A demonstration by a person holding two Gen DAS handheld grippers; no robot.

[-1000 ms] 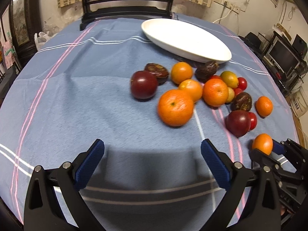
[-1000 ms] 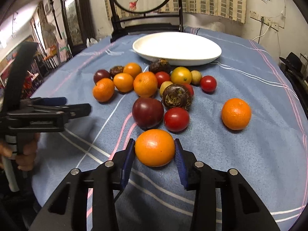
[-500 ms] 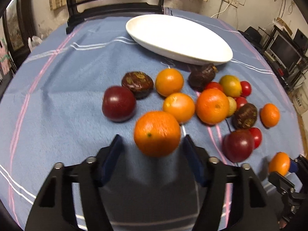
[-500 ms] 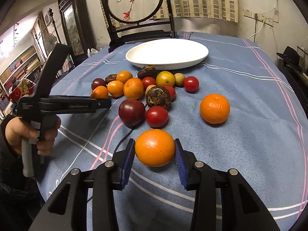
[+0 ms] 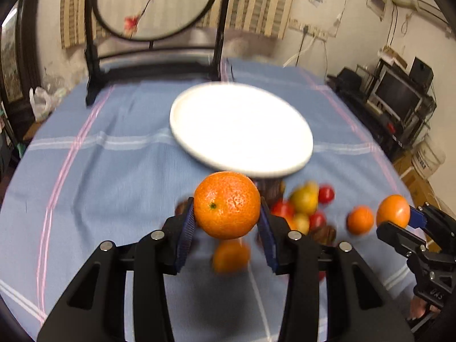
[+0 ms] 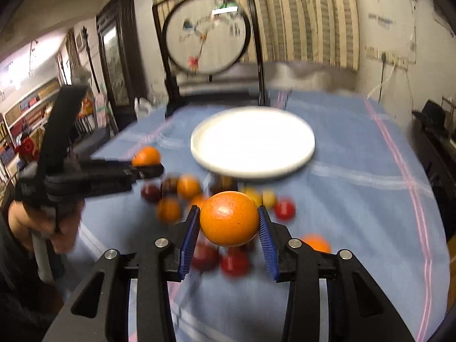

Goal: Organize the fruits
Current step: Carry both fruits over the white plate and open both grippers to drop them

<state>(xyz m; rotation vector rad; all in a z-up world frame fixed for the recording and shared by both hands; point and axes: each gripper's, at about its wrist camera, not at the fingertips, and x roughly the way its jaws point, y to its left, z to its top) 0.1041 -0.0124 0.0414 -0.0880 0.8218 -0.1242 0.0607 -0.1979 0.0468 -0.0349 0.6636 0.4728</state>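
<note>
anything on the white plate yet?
No, in the left wrist view the white plate shows a bare surface, while the left gripper holds an orange short of it.

the counter [image 5: 119,188] wears a blue cloth [image 6: 370,199] with pink and white stripes. a white plate [image 5: 285,165] sits toward its far side; just before it lies a blurred cluster of oranges, red tomatoes, yellow and dark fruits [image 5: 305,199].

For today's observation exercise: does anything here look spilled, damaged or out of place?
Nothing stands out. Each gripper, left and right, holds an intact orange above the table. The white plate holds no fruit; the other fruit lies loose on the cloth.
</note>
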